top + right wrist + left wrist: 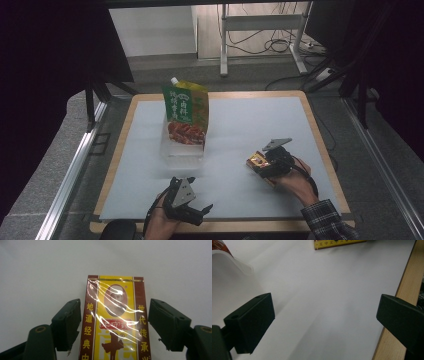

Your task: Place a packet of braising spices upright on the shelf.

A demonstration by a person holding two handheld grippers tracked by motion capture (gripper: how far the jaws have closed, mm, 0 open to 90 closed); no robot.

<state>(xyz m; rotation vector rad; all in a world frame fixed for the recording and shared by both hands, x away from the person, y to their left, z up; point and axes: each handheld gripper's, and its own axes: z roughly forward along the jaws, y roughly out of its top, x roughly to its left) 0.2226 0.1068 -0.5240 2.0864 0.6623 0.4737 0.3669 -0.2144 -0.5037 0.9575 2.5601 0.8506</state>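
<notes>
Green pouch [185, 112] beyond, clear of box [115, 322]

The yellow and maroon box [116, 322] is wearing a glossy clear film that is wrinkling and catching the light in bright streaks. The tongs [114, 325] around it are showing matt black plastic, slightly grainy, with a chipped edge on one jaw. The tabletop [250, 150] is lying under a smooth, matt white sheet, with pale wood edging it. The green pouch [186, 112] at the far left is gleaming like shiny plastic foil.
</notes>
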